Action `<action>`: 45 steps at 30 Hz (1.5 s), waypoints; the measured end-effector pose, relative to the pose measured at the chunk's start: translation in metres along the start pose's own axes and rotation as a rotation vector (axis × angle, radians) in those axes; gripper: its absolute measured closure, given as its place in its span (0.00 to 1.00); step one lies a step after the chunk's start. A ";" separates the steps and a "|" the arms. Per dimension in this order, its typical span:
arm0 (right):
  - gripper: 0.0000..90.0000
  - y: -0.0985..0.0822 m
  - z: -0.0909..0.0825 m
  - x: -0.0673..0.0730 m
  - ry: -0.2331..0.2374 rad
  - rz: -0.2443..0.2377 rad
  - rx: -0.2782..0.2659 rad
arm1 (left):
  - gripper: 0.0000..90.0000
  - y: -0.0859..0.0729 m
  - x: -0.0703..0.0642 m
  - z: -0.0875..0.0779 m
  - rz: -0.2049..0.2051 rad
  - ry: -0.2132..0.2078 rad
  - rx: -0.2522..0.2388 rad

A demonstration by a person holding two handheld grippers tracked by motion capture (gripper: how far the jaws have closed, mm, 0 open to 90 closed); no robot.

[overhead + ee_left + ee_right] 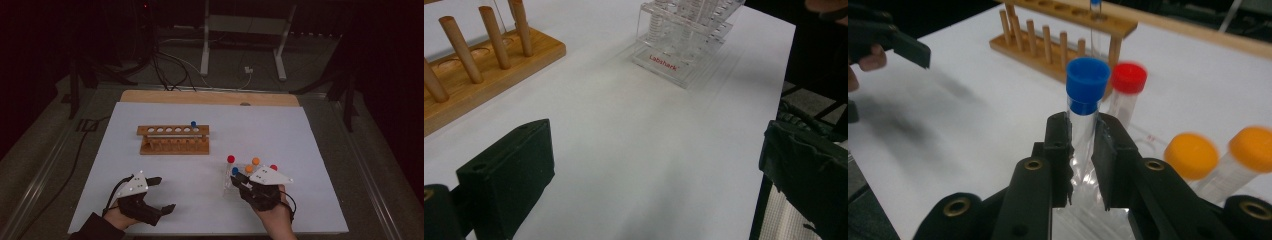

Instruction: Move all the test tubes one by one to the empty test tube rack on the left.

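Note:
My right gripper [1082, 142] is shut on a clear tube with a blue cap [1087, 82], which stands upright in the clear plastic rack [228, 180]. The same blue-capped tube [235, 171] shows in the high view just ahead of the right gripper [243, 181]. A red-capped tube [1128, 80] and two orange-capped tubes [1191, 156] stand close by in that rack. My left gripper [162, 195] rests open near the table's front left, its black fingers [509, 175] wide apart over bare white table. The wooden rack [173, 139] holds one blue-capped tube [193, 124].
The clear rack [684, 35], printed with red lettering, lies ahead of the left gripper, with the wooden rack's pegs [484, 45] to its left. The white sheet [280, 135] covers the table; its edge [774, 145] runs close to the left gripper's right jaw. Cables trail on the floor behind.

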State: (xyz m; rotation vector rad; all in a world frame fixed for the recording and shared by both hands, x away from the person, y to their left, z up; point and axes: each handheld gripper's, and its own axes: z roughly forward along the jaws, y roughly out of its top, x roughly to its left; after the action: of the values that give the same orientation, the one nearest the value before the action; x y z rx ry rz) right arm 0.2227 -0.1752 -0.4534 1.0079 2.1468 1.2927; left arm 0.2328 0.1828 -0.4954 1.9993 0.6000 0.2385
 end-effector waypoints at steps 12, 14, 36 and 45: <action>0.86 0.015 -0.024 0.011 -0.028 -0.056 -0.093 | 0.02 0.004 -0.002 -0.002 0.006 0.011 -0.006; 0.86 0.016 -0.026 0.012 -0.026 -0.059 -0.104 | 0.02 0.004 -0.001 -0.003 0.005 0.009 -0.005; 0.86 0.005 0.001 0.041 0.117 -0.105 -0.020 | 0.03 0.032 -0.020 -0.003 0.017 -0.071 -0.071; 0.86 0.000 0.012 0.050 0.151 -0.122 0.016 | 0.07 0.046 -0.030 0.001 0.036 -0.089 -0.106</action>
State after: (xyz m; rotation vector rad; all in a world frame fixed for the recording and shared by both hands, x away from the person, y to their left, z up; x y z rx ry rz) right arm 0.1988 -0.1299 -0.4588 0.7945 2.2954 1.3333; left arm 0.2221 0.1494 -0.4534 1.9086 0.4858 0.1984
